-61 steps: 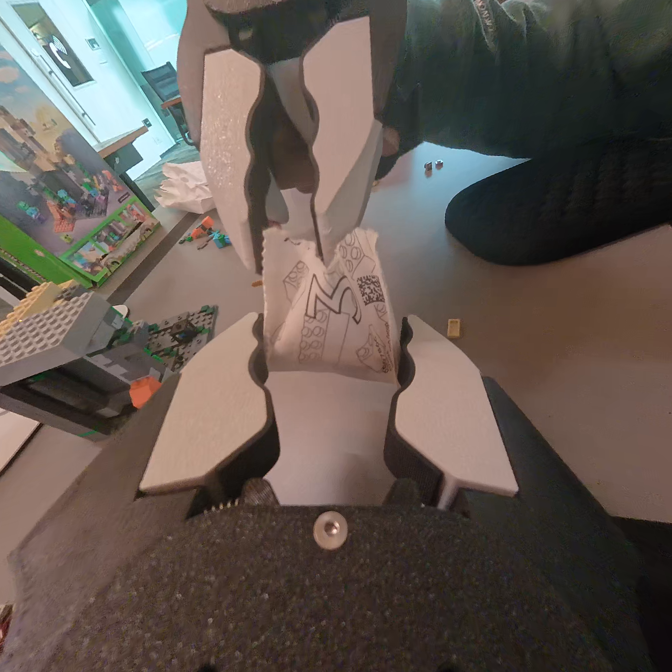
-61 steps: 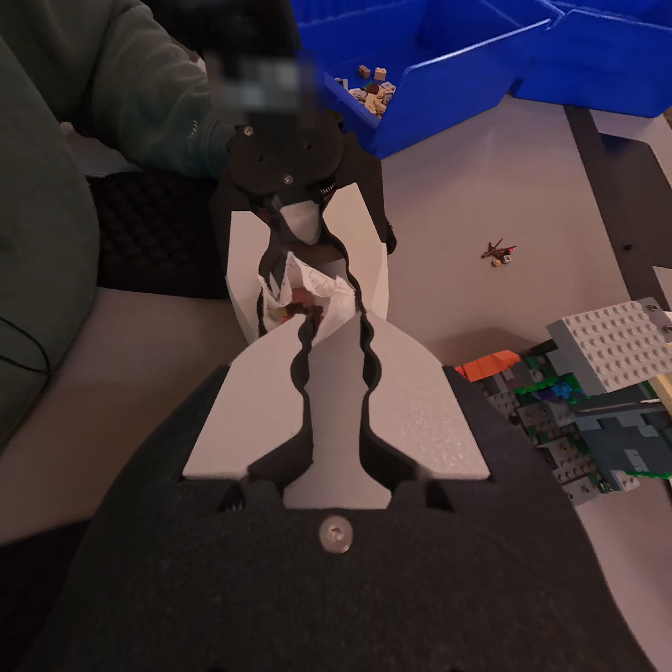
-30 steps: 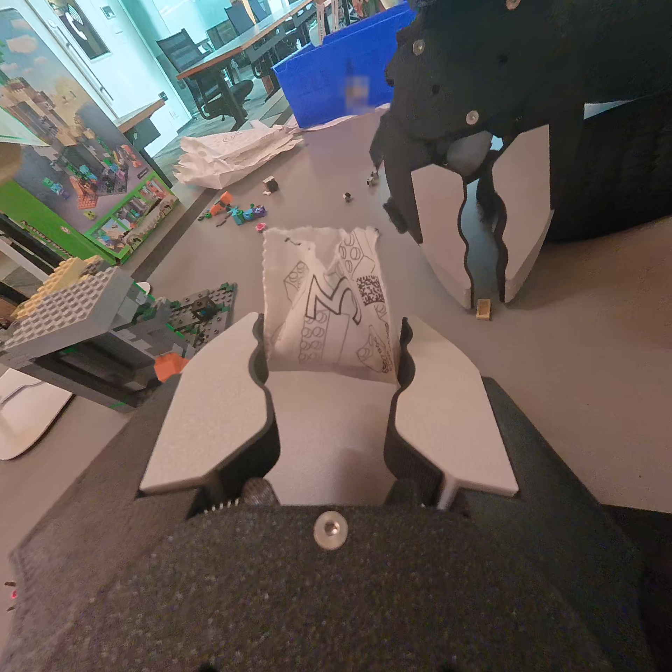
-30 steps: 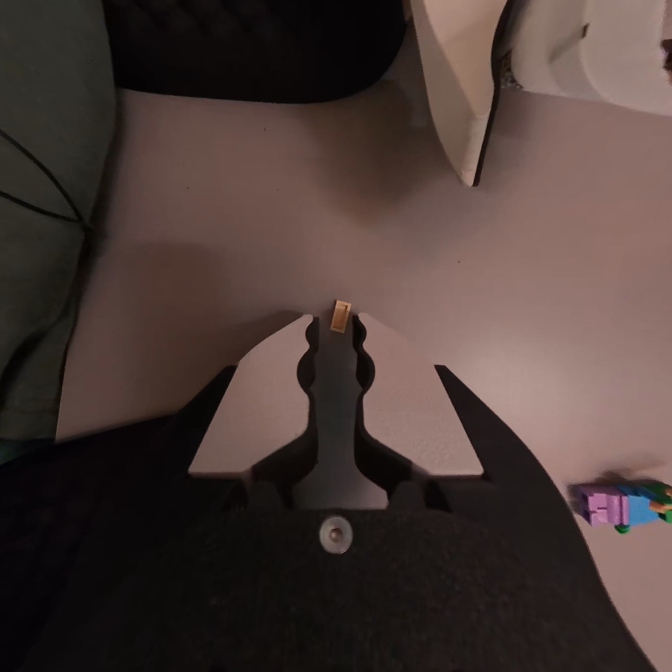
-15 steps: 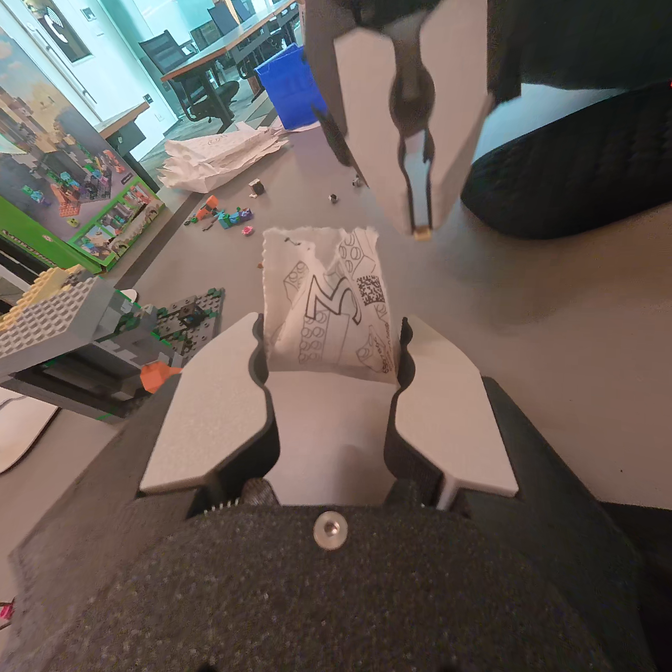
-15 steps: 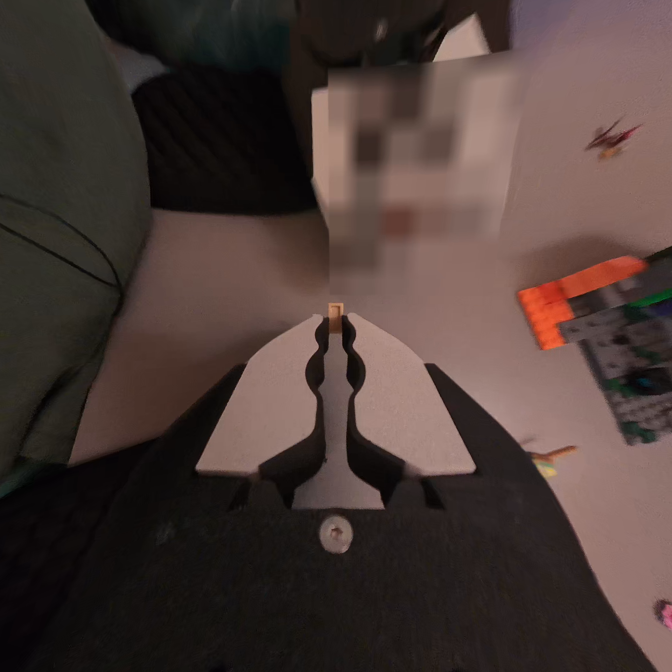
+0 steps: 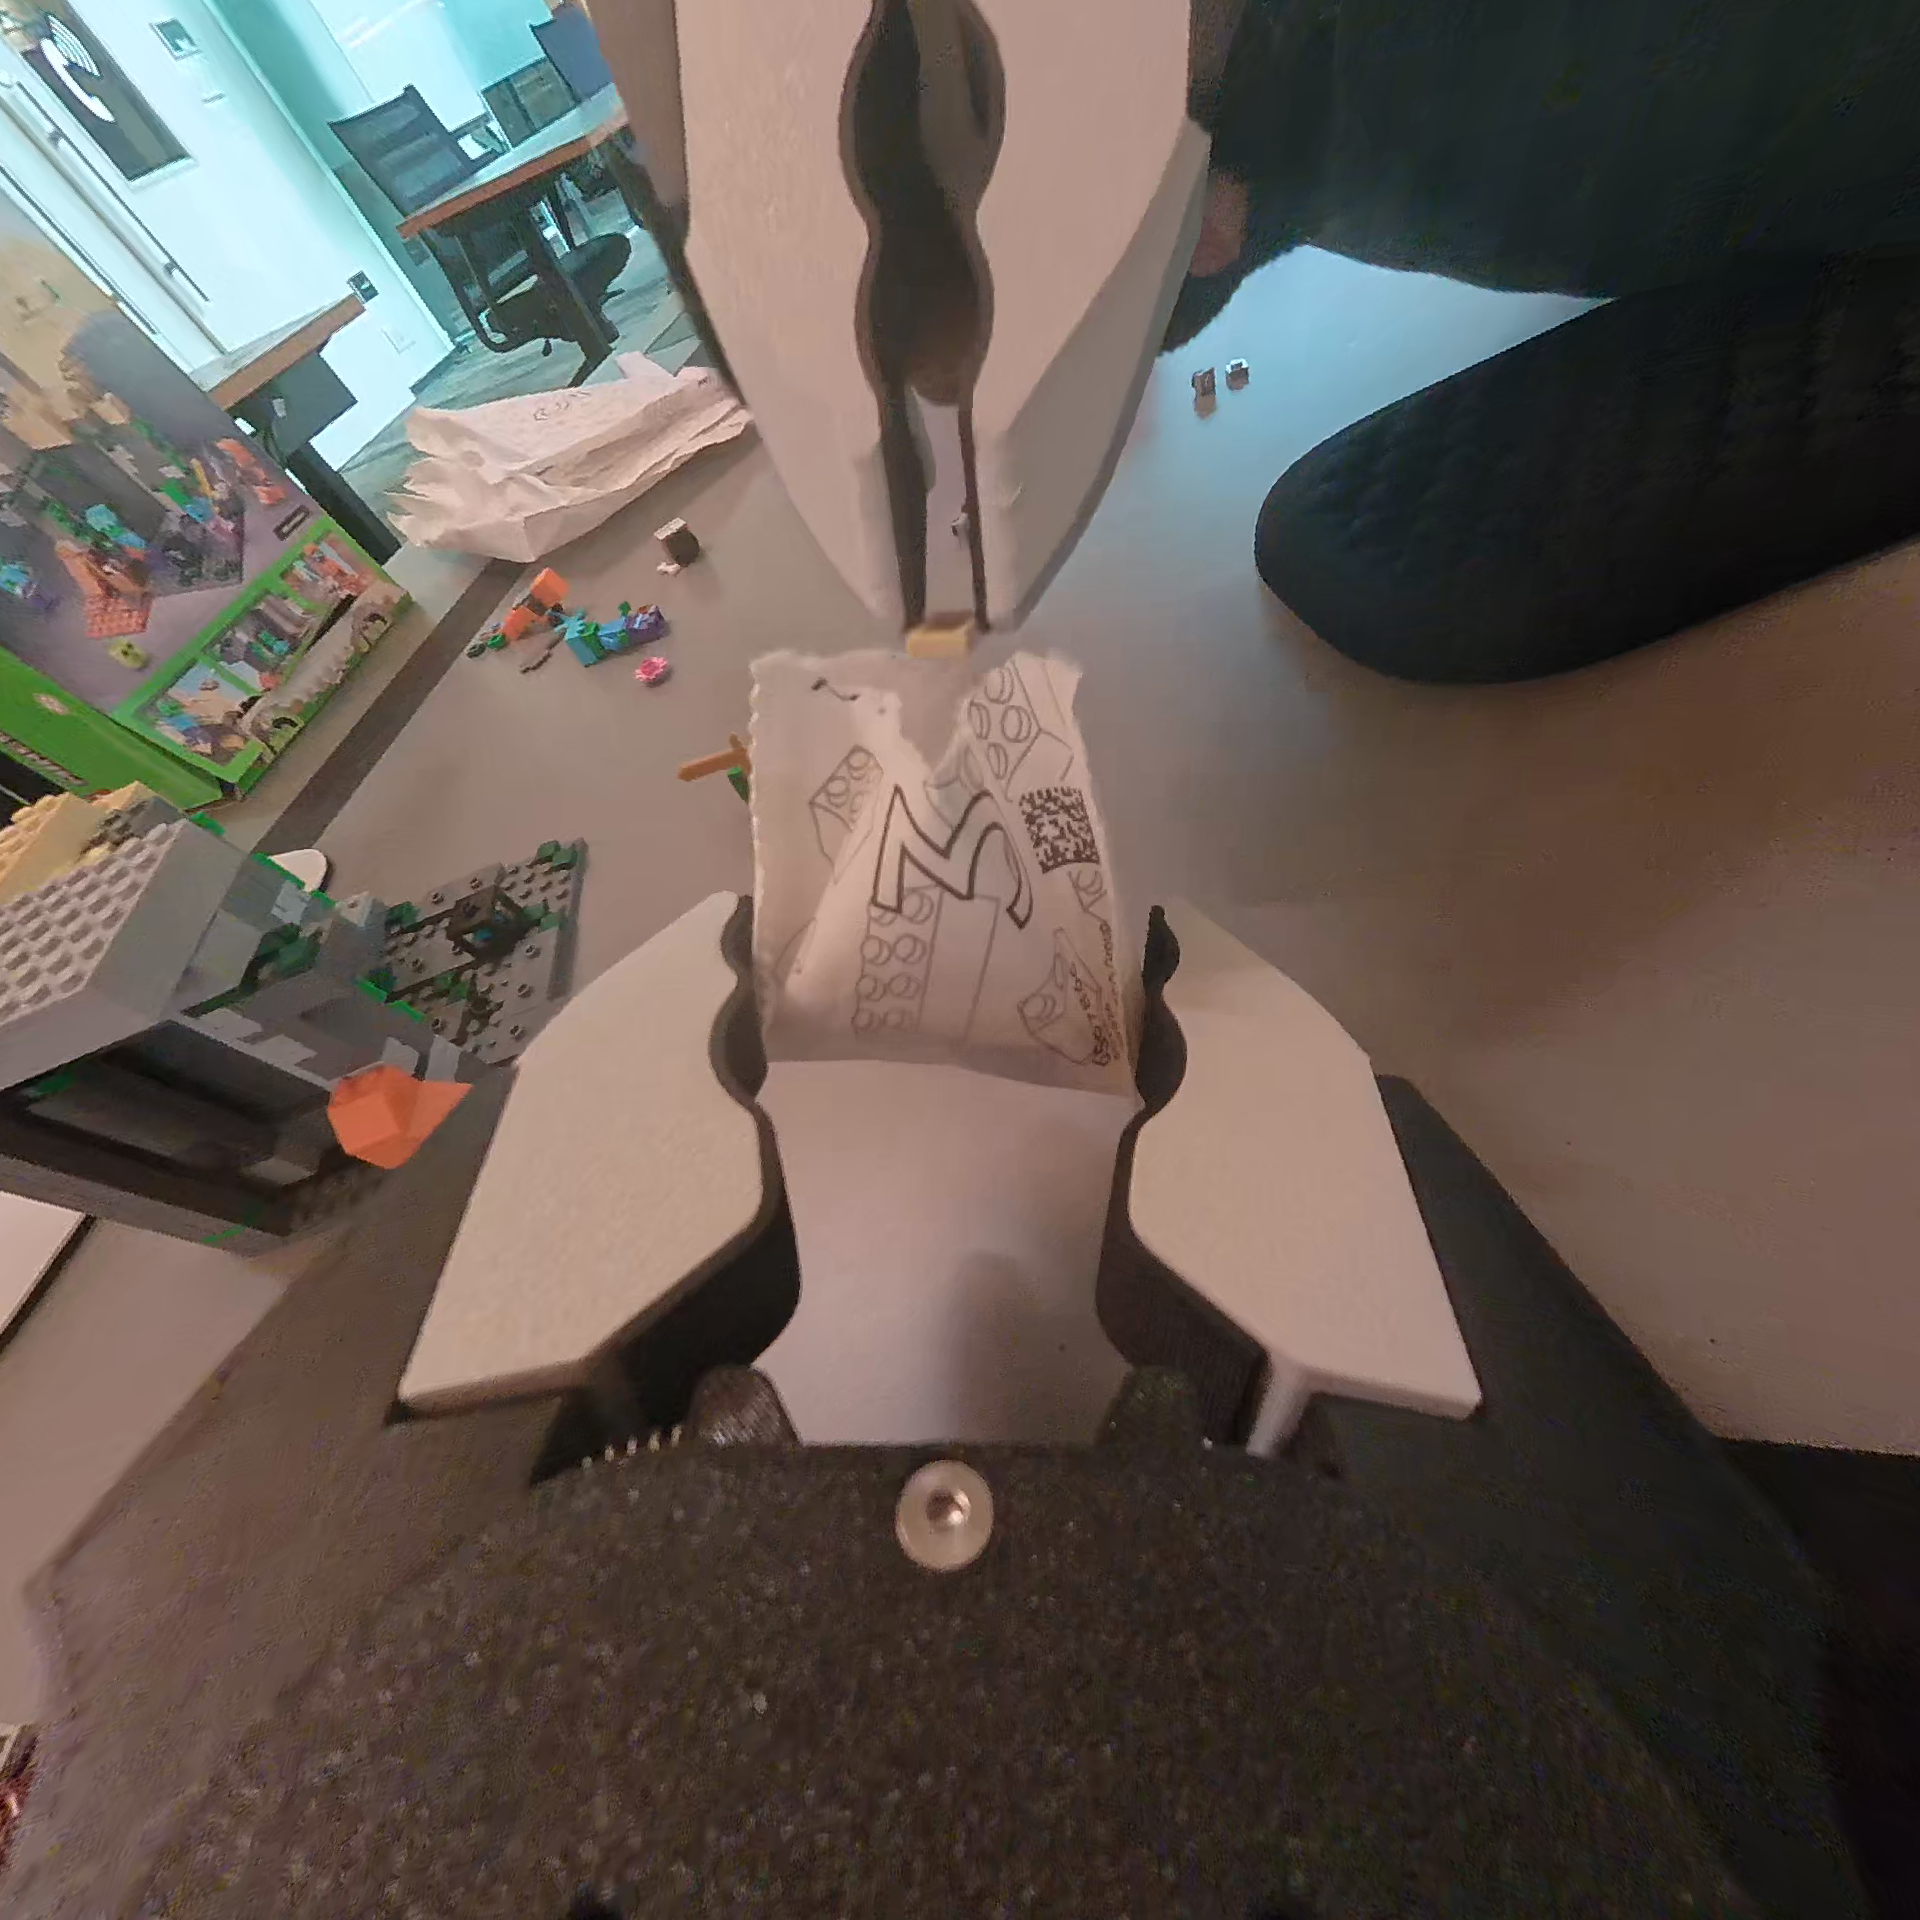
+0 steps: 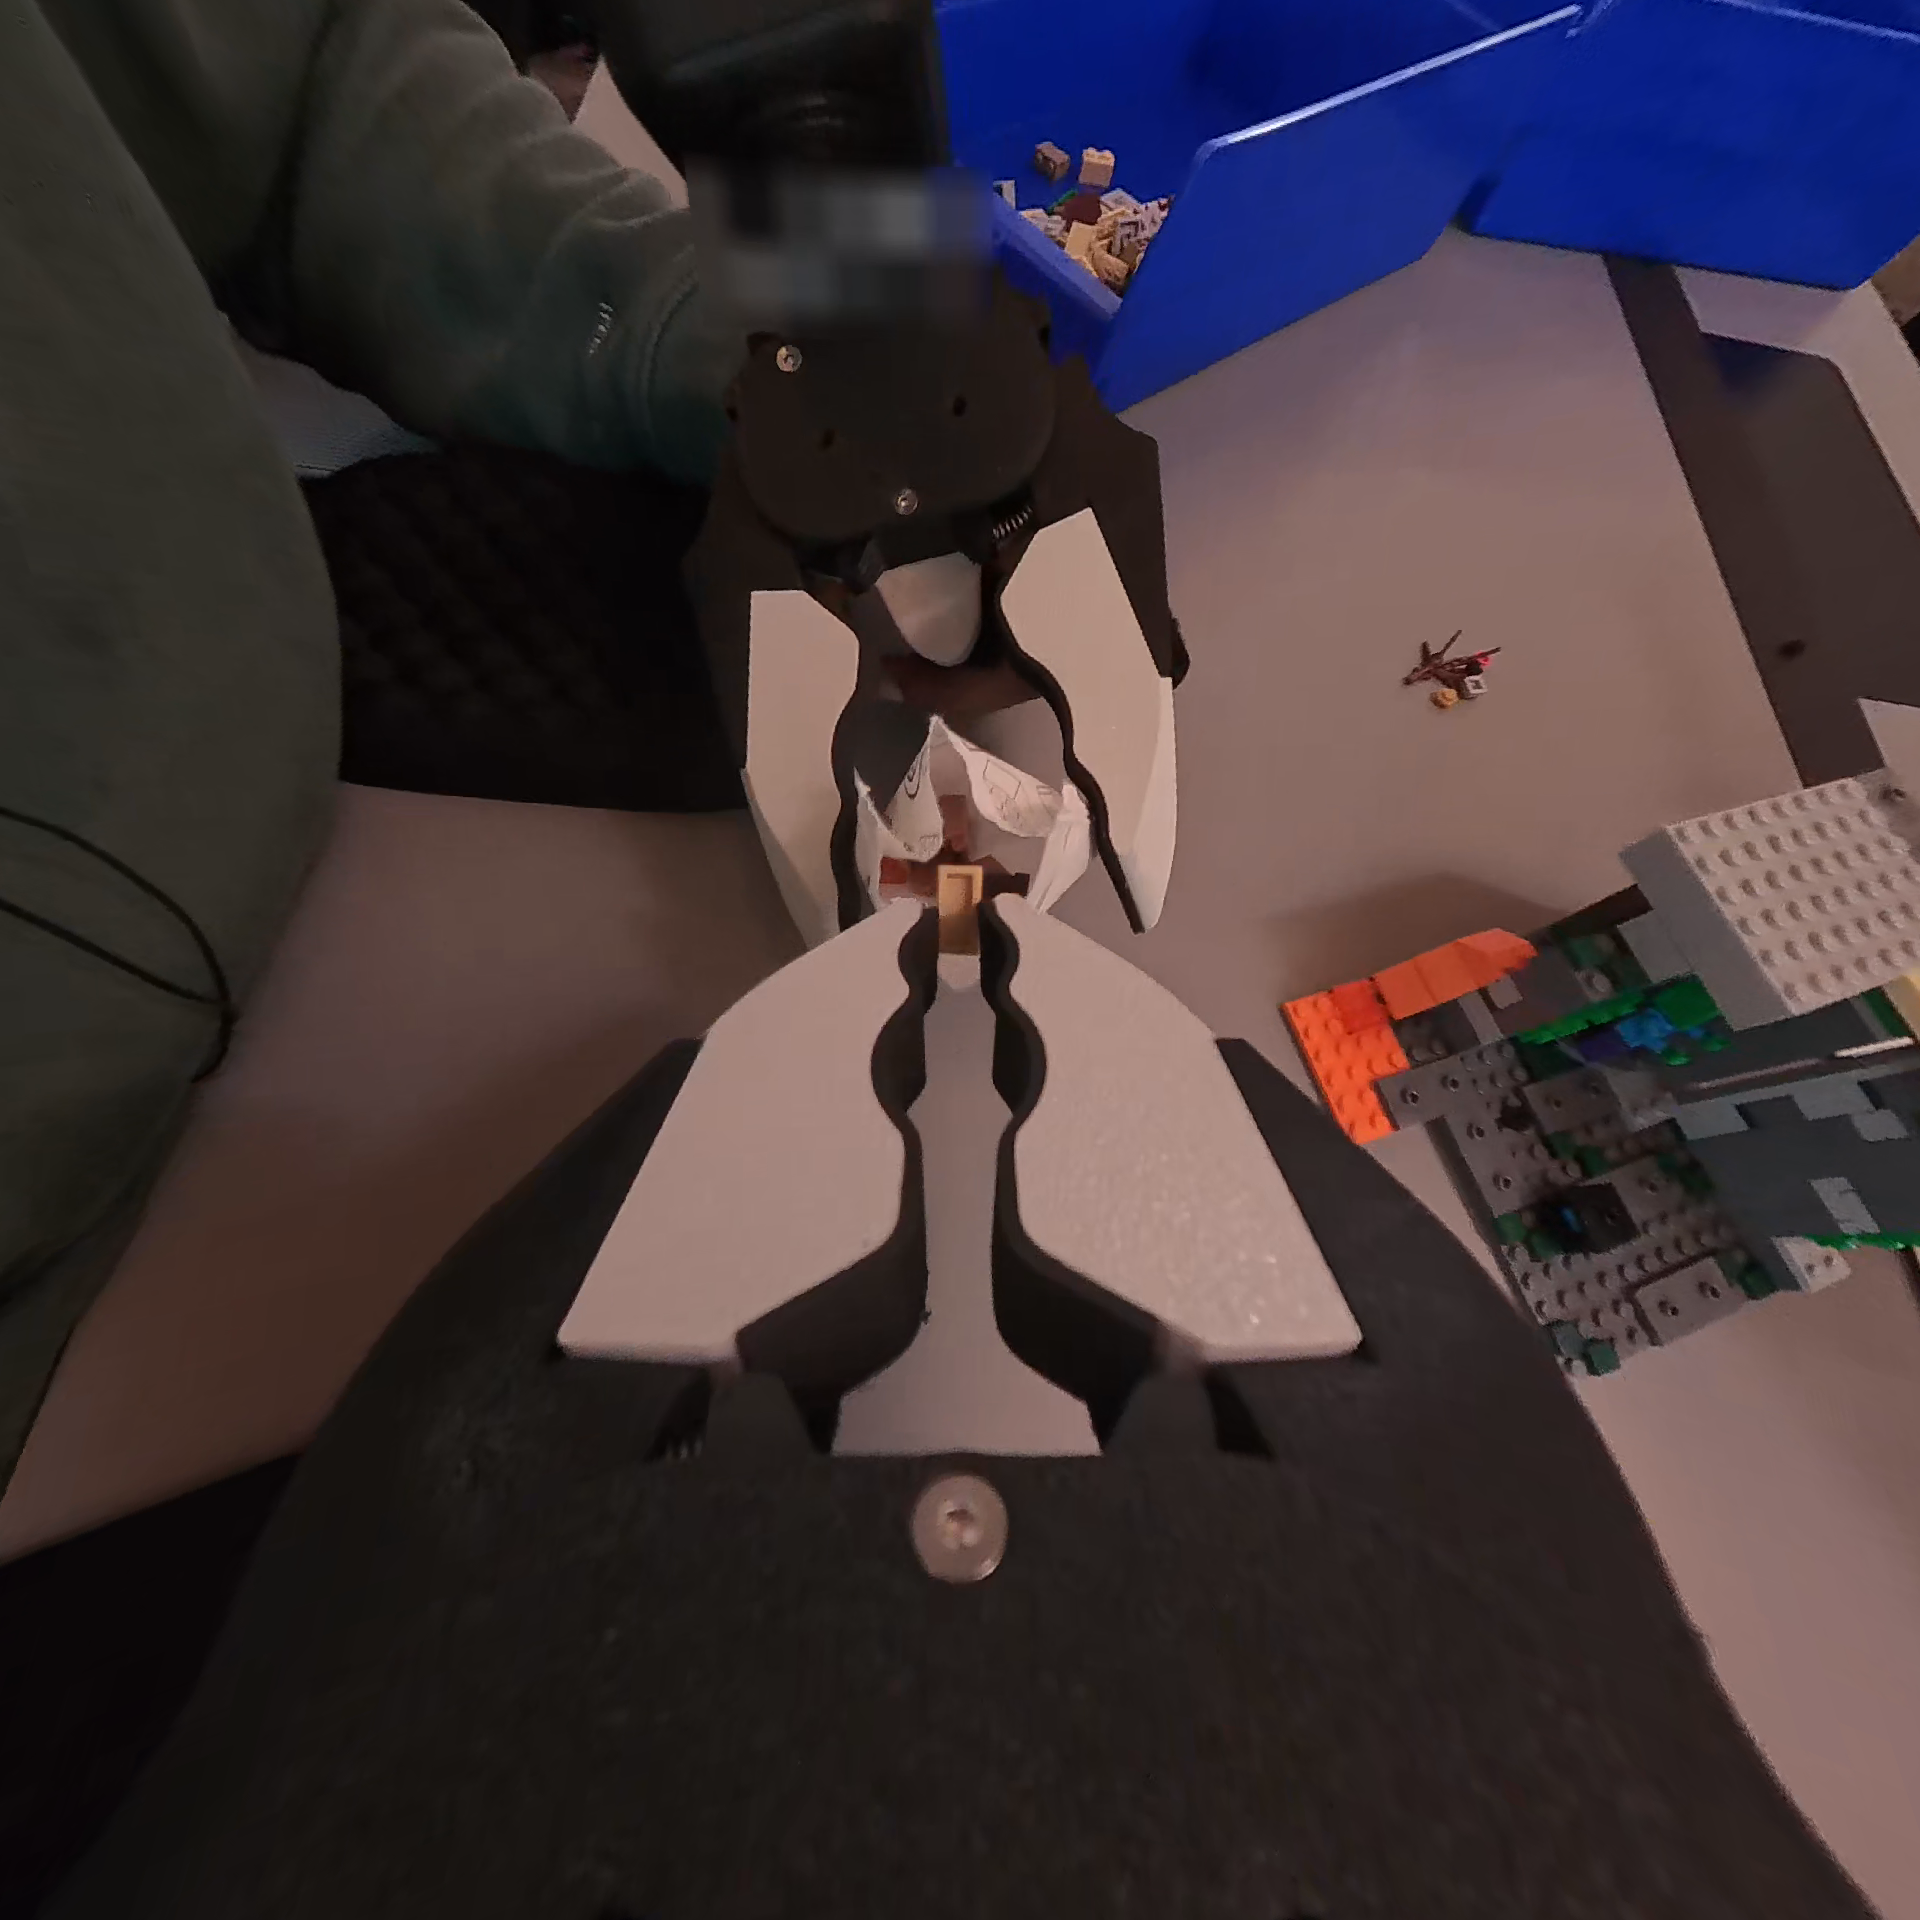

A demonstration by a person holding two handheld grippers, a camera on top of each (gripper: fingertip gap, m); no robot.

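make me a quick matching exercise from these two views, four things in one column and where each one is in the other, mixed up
Things:
1. paper bag
2. tan brick
3. blue bins
4. brick model

Places:
A. pinched at the right gripper's tips
B. far end of the table
C. held between the left gripper's fingers
D. on the table beside the grippers

Pairs: 1-C, 2-A, 3-B, 4-D

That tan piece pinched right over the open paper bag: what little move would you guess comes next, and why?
Probably the right tool opens to drop the tan piece. It hangs just above the mouth of the bag, which the left tool holds, with other pieces visible inside.
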